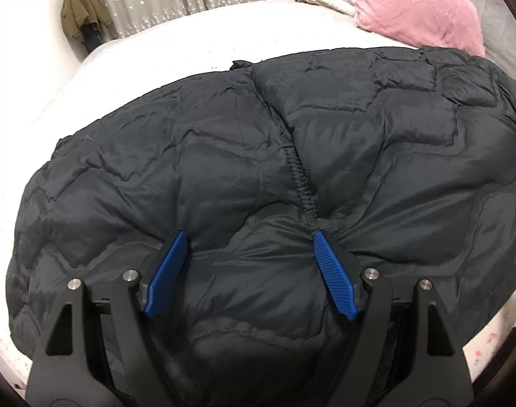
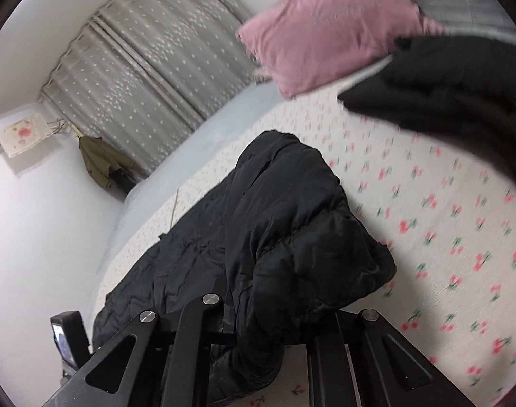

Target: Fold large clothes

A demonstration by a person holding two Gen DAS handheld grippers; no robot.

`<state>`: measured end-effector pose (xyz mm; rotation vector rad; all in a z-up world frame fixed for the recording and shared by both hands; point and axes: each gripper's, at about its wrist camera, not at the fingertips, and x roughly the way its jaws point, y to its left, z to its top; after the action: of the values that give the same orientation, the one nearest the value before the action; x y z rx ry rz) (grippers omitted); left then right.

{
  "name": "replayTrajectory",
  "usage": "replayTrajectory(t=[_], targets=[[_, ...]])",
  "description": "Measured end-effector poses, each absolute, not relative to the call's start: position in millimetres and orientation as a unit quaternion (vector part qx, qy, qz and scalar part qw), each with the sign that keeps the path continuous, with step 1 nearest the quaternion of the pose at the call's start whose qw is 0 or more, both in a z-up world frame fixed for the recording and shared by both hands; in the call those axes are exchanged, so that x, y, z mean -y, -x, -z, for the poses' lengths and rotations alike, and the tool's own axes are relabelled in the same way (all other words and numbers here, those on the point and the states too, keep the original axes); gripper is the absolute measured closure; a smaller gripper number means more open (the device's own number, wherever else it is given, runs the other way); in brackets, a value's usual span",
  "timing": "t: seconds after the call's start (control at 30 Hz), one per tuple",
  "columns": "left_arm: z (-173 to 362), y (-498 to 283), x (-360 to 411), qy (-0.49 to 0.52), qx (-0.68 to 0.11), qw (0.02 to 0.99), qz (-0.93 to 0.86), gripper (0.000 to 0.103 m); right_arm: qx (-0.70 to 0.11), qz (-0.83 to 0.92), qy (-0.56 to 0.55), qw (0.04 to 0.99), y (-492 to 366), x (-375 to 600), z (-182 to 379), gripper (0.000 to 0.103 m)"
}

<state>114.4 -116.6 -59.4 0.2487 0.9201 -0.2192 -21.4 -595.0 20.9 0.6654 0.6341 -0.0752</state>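
Right tool is clenched on a raised jacket fold at lower centre; left tool rests released on it. Next, carry the fold across.

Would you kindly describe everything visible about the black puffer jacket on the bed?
The black puffer jacket is quilted, with a slightly shiny, nylon-like shell, puffy panels and a gathered seam near its middle. It lies spread across the floral bed sheet. The left hand-held gripper presses into it with blue pads wide apart. In the right wrist view, one section is bunched and lifted at the right hand-held gripper, whose fingertips are hidden under the fabric.
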Motion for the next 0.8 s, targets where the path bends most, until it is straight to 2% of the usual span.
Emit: replayTrajectory(t=[0.4, 0.6, 0.8], targets=[[32.3, -100.3, 99.8, -0.091, -0.43, 0.885, 0.152, 0.025, -0.233, 0.121, -0.241, 0.934, 55.9, 612.8, -49.1, 0.091], [15.3, -119.0, 52.0, -0.015, -0.435, 0.888, 0.15, 0.025, -0.192, 0.105, -0.16, 0.962, 61.0, 575.4, -70.9, 0.09], [17.9, -127.2, 2.2, -0.002, -0.424, 0.9, 0.099, 0.028, -0.164, 0.089, -0.108, 0.977, 55.4, 538.0, -90.5, 0.09]])
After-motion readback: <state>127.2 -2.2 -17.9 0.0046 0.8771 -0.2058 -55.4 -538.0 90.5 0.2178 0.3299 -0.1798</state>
